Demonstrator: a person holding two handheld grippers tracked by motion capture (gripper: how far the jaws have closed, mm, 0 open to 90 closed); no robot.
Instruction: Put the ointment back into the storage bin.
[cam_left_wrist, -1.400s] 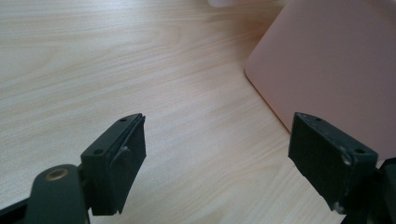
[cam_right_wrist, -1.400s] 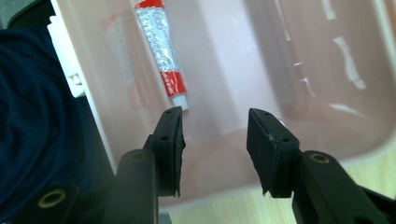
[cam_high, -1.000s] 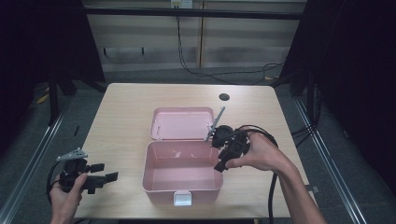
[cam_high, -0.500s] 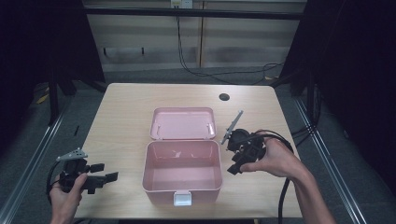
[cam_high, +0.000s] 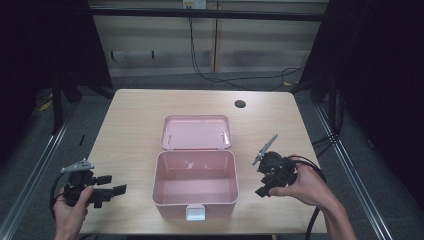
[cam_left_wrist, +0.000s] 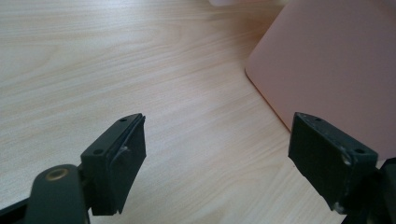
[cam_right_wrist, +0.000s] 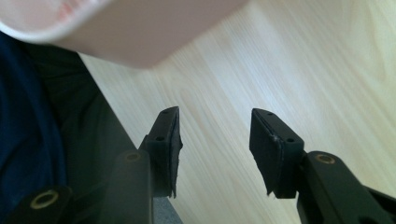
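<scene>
**Pink box, lid open, on worktop; both tools released**

Item: pink box (cam_high: 195, 182), plastic, rectangular with rounded corners. It sits at the middle of the wooden worktop (cam_high: 130, 125), toward the person's edge. The lid (cam_high: 196, 132) is swung fully back and lies flat on the far side, its inner face up. The interior looks bare, apart from reflections on its floor. A pale latch tab (cam_high: 195, 213) hangs at the middle of the near wall.

Left tool (cam_high: 114, 184): held in the left hand (cam_high: 70, 212) at the near left corner of the worktop, well apart from the box, its jaws pointing toward the box's left wall. In the left gripper view the left tool (cam_left_wrist: 217, 154) stands wide apart, nothing between the pads, bare wood beneath, with the box's pink wall (cam_left_wrist: 336, 70) at upper right.

Right tool (cam_high: 264, 182): held in the right hand (cam_high: 307, 187), near the box's right wall but not touching it. Its jaws have just been opening; in the right gripper view the right tool (cam_right_wrist: 215, 140) is parted with only wood grain in the gap. A rounded pink edge of the box (cam_right_wrist: 140, 32) shows at top.

Also present: a dark round hole (cam_high: 240, 104) in the worktop near its far right edge.
</scene>
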